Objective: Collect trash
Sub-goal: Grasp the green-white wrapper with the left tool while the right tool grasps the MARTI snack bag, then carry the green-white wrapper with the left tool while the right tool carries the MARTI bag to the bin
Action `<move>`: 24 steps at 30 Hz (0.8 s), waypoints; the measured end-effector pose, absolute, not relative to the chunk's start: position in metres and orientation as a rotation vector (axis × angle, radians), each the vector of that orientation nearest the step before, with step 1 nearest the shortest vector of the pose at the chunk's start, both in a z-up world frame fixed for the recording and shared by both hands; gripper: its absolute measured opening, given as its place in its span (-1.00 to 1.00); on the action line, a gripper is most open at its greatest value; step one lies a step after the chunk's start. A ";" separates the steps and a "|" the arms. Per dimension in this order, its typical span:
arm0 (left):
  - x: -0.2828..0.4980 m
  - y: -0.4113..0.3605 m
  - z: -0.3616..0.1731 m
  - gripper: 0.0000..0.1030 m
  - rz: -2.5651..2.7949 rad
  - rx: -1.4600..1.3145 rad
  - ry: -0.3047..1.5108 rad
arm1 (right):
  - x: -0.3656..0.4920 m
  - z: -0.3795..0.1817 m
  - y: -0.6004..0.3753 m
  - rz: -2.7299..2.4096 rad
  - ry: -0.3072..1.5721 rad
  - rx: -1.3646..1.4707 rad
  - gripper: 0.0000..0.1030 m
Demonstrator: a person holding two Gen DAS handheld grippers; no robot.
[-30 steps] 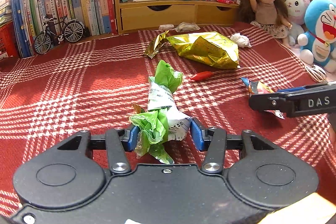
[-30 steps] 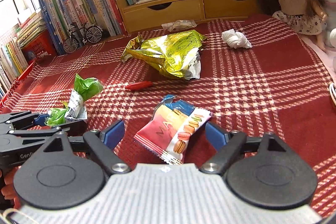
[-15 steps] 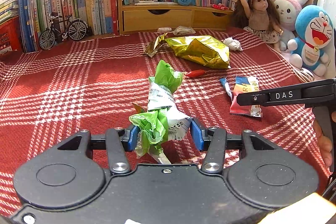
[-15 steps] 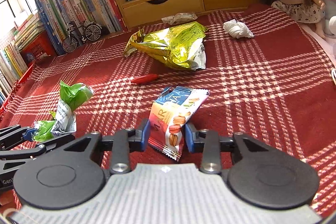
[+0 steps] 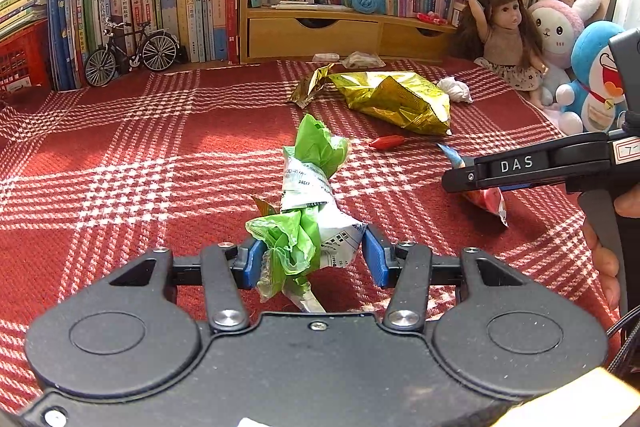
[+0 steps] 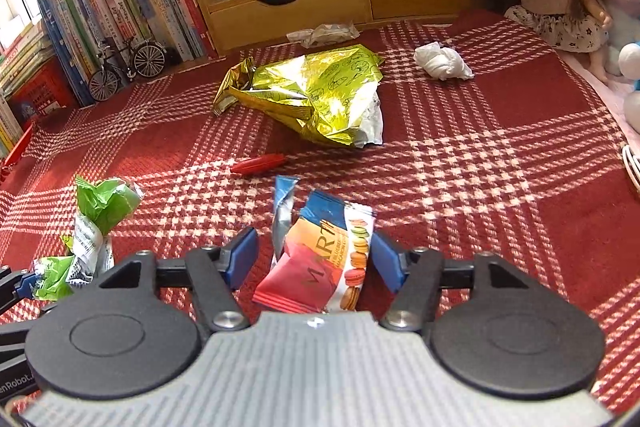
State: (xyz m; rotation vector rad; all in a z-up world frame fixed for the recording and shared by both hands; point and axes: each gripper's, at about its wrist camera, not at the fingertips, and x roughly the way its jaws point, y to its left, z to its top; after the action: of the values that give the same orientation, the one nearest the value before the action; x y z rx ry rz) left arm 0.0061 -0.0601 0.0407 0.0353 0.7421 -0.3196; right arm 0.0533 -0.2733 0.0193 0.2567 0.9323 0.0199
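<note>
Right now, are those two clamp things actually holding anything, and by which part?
The left gripper pinches the green-and-white wrapper at its near end. The macaron packet sits between the right gripper fingers, which have just opened; no firm hold shows.

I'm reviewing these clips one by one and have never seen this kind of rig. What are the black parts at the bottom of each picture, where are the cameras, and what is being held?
There is no robot here: a person holds a two-finger claw in each hand, and each claw carries a fisheye camera looking forward along its fingers. The black shape at the bottom of each picture is that claw's own body.

In the left wrist view, the left claw is shut on a crumpled green and white wrapper.

In the right wrist view, the right claw has a macaron snack packet between its blue pads. Its jaws have just been opening, and a gap shows on the left side, so it is not gripped.

On the red plaid cloth lie a gold foil bag, a white crumpled tissue and a small red wrapper.
</note>
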 end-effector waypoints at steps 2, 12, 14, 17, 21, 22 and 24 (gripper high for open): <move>0.005 -0.059 0.041 -0.08 -0.320 0.033 0.739 | 0.052 0.018 -0.271 0.011 0.945 0.258 -0.05; -0.010 -0.050 0.051 -0.08 -0.317 0.006 0.727 | 0.024 0.042 -0.264 0.078 0.892 0.243 -0.13; -0.017 -0.049 0.053 -0.08 -0.321 0.002 0.729 | 0.016 0.048 -0.261 0.098 0.882 0.241 -0.13; -0.029 -0.047 0.058 -0.08 -0.330 -0.003 0.732 | 0.003 0.057 -0.255 0.130 0.869 0.238 -0.12; -0.048 -0.042 0.063 -0.07 -0.344 -0.007 0.725 | -0.017 0.068 -0.247 0.174 0.858 0.234 -0.12; -0.052 -0.040 0.065 -0.07 -0.346 -0.009 0.725 | -0.022 0.070 -0.245 0.182 0.855 0.232 -0.11; -0.061 -0.037 0.067 -0.07 -0.351 -0.012 0.731 | -0.031 0.073 -0.241 0.201 0.854 0.230 -0.11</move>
State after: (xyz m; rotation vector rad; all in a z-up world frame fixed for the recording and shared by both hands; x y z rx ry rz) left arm -0.0608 -0.0373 0.0671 -0.0119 0.7307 -0.3506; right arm -0.0310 -0.2409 0.0729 0.2300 0.8538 0.2013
